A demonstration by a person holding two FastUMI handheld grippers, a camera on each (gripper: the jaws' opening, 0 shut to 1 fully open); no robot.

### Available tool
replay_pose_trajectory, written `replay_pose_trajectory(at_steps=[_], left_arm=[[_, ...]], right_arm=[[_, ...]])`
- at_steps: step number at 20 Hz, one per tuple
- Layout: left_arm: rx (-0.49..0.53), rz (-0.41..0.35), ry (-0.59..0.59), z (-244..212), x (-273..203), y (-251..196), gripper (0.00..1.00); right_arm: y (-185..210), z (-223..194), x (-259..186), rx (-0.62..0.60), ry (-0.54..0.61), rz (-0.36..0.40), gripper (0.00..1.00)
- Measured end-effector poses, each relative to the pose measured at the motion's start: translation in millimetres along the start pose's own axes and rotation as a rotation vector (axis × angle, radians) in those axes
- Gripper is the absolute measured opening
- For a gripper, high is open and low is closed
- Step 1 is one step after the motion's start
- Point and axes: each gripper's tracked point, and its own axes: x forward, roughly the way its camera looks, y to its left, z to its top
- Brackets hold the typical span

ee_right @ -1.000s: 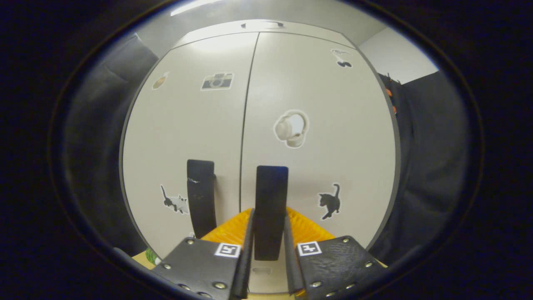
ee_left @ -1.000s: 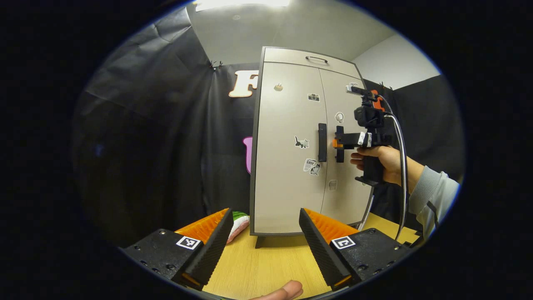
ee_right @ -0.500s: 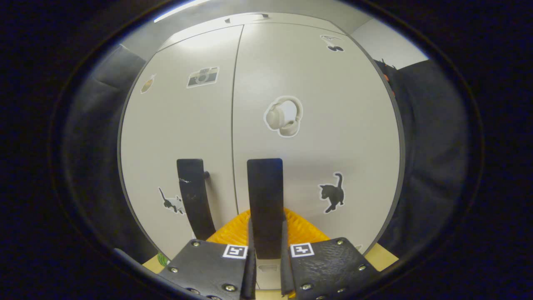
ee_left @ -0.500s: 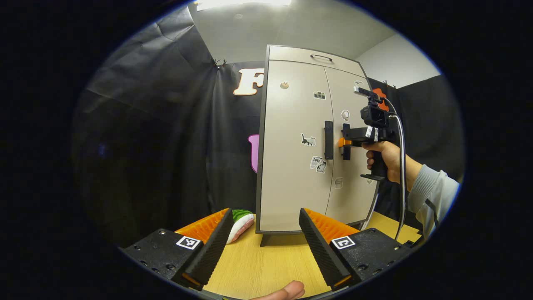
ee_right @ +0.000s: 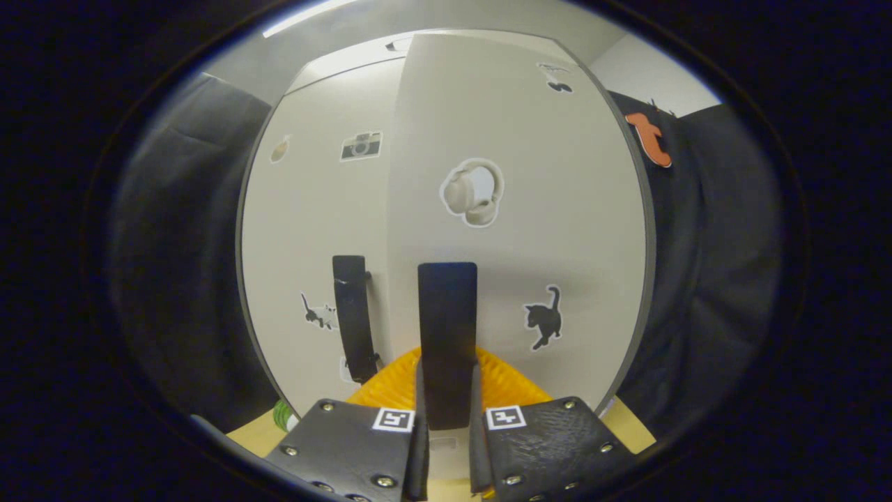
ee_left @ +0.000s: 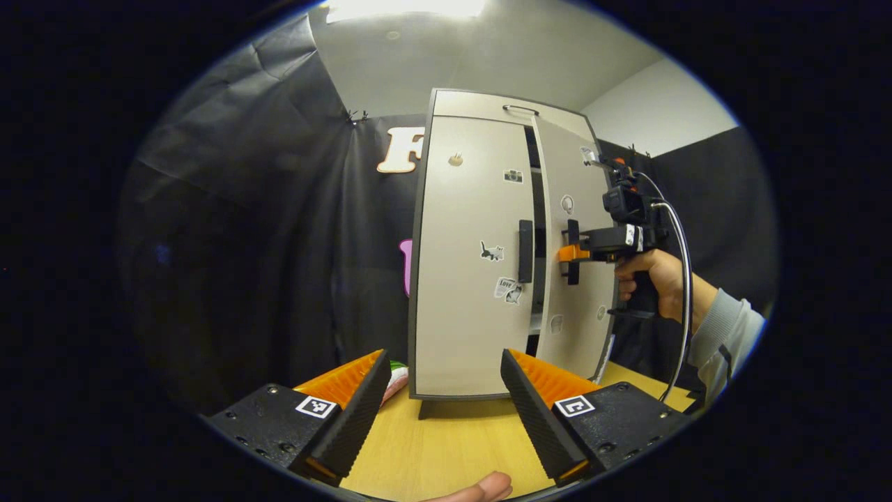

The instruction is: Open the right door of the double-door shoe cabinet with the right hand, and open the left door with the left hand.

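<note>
1. Left gripper view: the tall beige double-door shoe cabinet with a dark frame (ee_left: 463, 258) stands on the light wooden table (ee_left: 446, 446), against the black cloth wall. Its right door (ee_left: 578, 279) is ajar, with a dark gap between it and the shut left door (ee_left: 463, 265); half a second ago both doors were flush.
2. The right gripper (ee_left: 573, 252) is held in a hand (ee_left: 655, 275) with a grey sleeve, at the right door's black vertical bar handle (ee_left: 572, 242).
3. In the right gripper view, the right gripper's (ee_right: 446, 411) jaws are closed on that handle (ee_right: 447, 341), one finger pressing each side. The right door's (ee_right: 516, 230) free edge now stands forward of the left door (ee_right: 317, 258), whose own black handle (ee_right: 354, 317) is untouched.
4. The left gripper (ee_left: 446, 404) hangs low over the table, well short of the cabinet, jaws wide apart and holding nothing. It sits much as it did a second ago.
5. A green, white and pink soft object (ee_left: 396, 376) lies on the table by the cabinet's left foot, partly hidden by a finger.
6. Small stickers dot the doors: a camera (ee_right: 361, 145), headphones (ee_right: 472, 192), a black cat (ee_right: 545, 317).
</note>
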Motion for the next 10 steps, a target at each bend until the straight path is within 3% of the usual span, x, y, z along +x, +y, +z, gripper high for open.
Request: replay_pose_trajectory(at_steps=[6,7,10], left_arm=[[0.006,-0.022,0.000,7,-3,-23,0.98],[0.010,-0.022,0.000,9,-2,-25,0.98],[0.021,-0.025,0.001,9,-4,-27,0.98]], right_arm=[[-6,0,-13,-0.008,-0.001,0.037,0.23],[-7,1,-15,-0.003,0.000,0.042,0.19],[-11,1,-21,-0.011,0.003,0.067,0.23]])
